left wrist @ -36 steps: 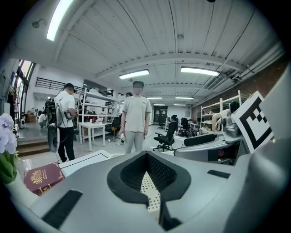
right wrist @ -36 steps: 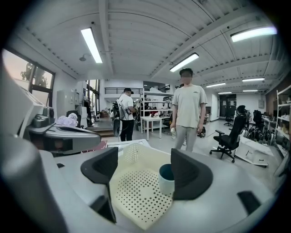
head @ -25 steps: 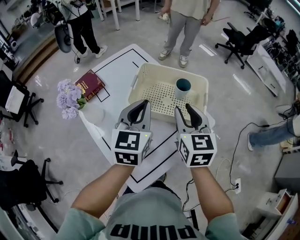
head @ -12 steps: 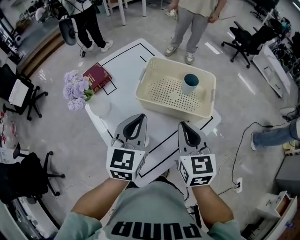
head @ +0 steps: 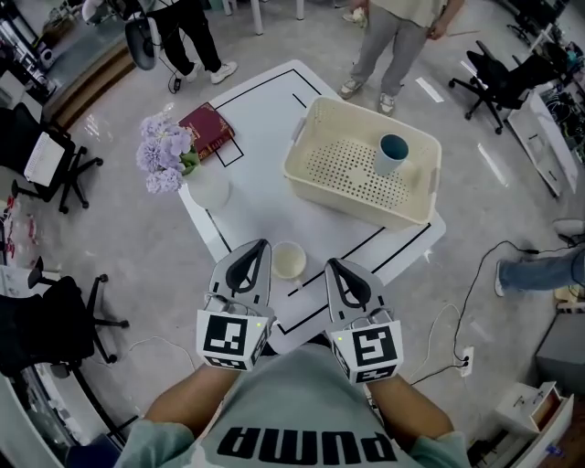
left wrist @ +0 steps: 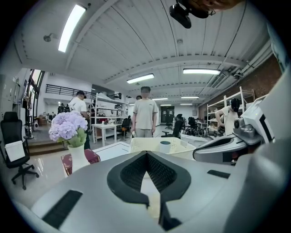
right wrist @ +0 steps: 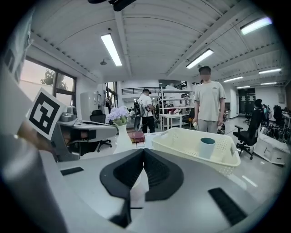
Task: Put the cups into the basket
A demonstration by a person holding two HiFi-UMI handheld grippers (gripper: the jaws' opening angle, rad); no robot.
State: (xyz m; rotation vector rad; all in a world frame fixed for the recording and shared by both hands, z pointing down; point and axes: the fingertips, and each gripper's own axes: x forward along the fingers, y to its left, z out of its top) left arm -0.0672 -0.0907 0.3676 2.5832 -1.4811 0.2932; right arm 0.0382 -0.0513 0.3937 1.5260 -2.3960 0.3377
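Note:
A cream basket (head: 322, 179) stands at the far right of the white table, and a blue cup (head: 392, 154) stands upright inside it. A cream cup (head: 289, 260) stands upright on the table near the front edge. My left gripper (head: 260, 245) is just left of that cup and my right gripper (head: 331, 265) just right of it. Both are shut and hold nothing. The left gripper view has the left gripper (left wrist: 145, 153) in front of the basket (left wrist: 145, 144) and blue cup (left wrist: 165, 146). The right gripper view has the right gripper (right wrist: 143, 150) before the basket (right wrist: 177, 142) and blue cup (right wrist: 207, 147).
Purple flowers (head: 164, 151) in a white vase (head: 209, 190) and a red book (head: 208, 126) sit at the table's (head: 265, 119) left side. A person (head: 393, 37) stands beyond the far end and another (head: 196, 27) at the far left. Office chairs ring the floor.
Both grippers have drawn back from the basket toward the table's near edge and now flank the cream cup. The right gripper's jaws, apart at first, have come together with nothing between them.

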